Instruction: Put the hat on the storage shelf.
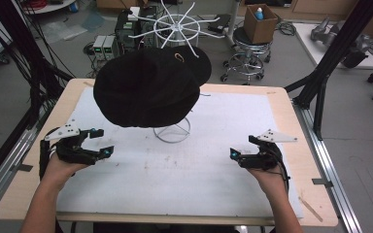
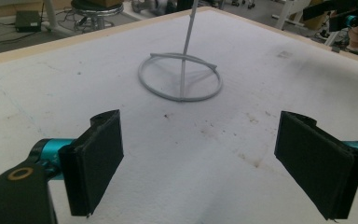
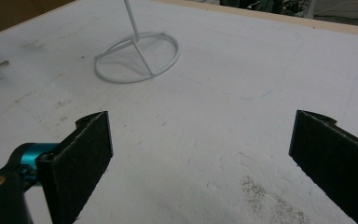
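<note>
Two grippers, fingers apart | black hat [image 1: 145, 87] on white stand [image 1: 173, 131] | no legible writing

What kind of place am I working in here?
Most likely a robotics lab or data-collection workshop: a wooden table with a white foam mat, a black aluminium frame post, electronics boxes with cables on the grey floor, and a rolling stool.

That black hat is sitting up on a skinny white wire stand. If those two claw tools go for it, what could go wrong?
The thin white wire stand rests on a single slim pole and a light ring base, so a sideways tug on the floppy black fabric hat might tip it over.

The hat droops wide over the stand's top, so the left gripper or right gripper, both open now, could pinch only a fold and let it slip.
</note>
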`<state>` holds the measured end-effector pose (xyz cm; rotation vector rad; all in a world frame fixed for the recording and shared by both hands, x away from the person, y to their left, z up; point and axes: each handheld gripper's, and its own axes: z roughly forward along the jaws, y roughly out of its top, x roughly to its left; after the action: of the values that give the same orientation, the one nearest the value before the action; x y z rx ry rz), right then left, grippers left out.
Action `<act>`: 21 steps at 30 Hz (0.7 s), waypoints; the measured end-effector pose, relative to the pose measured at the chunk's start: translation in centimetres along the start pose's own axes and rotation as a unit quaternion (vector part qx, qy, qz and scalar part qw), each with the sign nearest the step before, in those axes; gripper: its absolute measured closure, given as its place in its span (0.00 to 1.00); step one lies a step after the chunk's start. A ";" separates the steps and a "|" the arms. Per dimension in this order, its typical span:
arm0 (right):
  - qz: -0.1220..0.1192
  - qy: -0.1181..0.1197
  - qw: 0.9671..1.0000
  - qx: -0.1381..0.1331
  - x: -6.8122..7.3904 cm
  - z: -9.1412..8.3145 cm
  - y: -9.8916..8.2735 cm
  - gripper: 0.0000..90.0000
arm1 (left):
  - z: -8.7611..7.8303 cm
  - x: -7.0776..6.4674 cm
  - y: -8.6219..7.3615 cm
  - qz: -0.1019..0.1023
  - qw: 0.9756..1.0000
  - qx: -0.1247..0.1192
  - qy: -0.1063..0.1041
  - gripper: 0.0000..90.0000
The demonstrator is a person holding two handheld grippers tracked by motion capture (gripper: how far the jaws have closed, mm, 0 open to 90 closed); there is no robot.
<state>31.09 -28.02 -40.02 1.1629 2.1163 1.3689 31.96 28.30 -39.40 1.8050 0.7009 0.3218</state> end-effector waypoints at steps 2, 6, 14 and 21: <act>0.001 0.001 1.000 0.000 0.0 0.0 0.0 0.06 | 0.0 0.0 0.1 0.000 1.000 -0.002 0.001 0.17; 0.003 0.001 1.000 0.002 0.0 0.1 0.0 0.06 | 0.0 -0.1 0.1 -0.001 1.000 -0.002 0.002 0.18; 0.003 0.001 1.000 0.003 0.1 0.2 0.0 0.06 | 0.1 -0.1 0.2 -0.001 1.000 0.000 0.001 0.18; 0.002 0.003 1.000 0.005 0.0 0.2 0.0 0.06 | 0.1 0.0 0.1 -0.001 1.000 0.003 0.003 0.18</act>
<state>31.22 -27.86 -40.11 1.1678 2.1280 1.3670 32.04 28.14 -39.31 1.8092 0.7084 0.3252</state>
